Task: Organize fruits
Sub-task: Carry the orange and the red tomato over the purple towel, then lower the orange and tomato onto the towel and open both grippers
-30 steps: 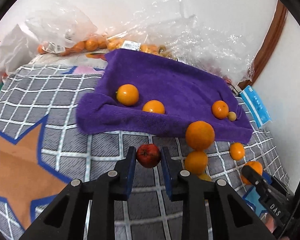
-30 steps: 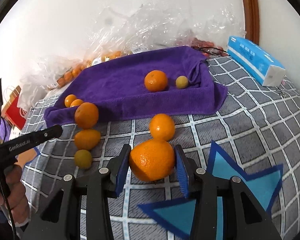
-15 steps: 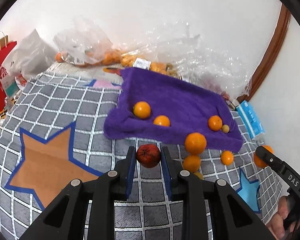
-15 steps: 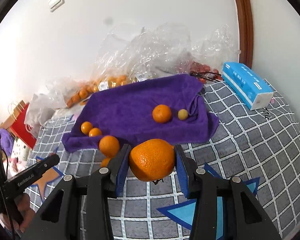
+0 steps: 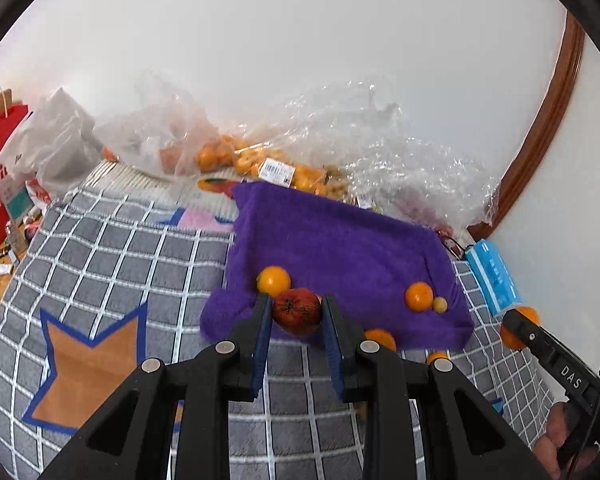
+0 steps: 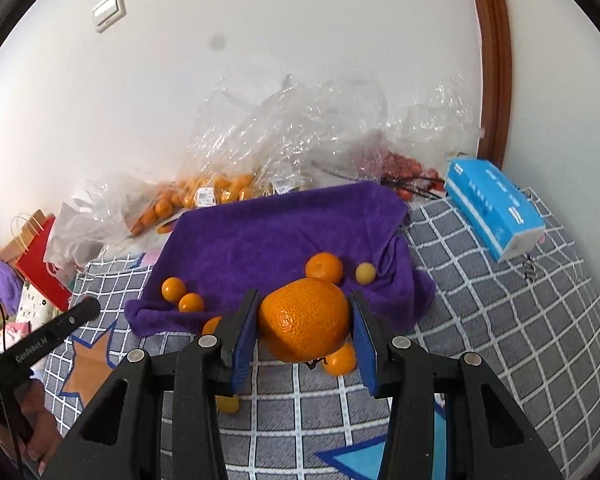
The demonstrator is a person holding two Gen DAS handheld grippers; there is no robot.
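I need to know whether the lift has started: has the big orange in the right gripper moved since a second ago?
Yes. The big orange, clamped in the right gripper, has gone up: earlier it sat on the checked blanket below the purple towel; now it overlaps the towel's front edge.

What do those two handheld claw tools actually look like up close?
Both are matte black plastic. Each gripper, left and right, has two angular fingers with triangular cut-outs, silver pivot screws and blue pads on the inner faces. White lettering runs along their sides: "GenRobot.AI" on the left one, "DAS" on the right one. A thin black cable runs beside the left handle.
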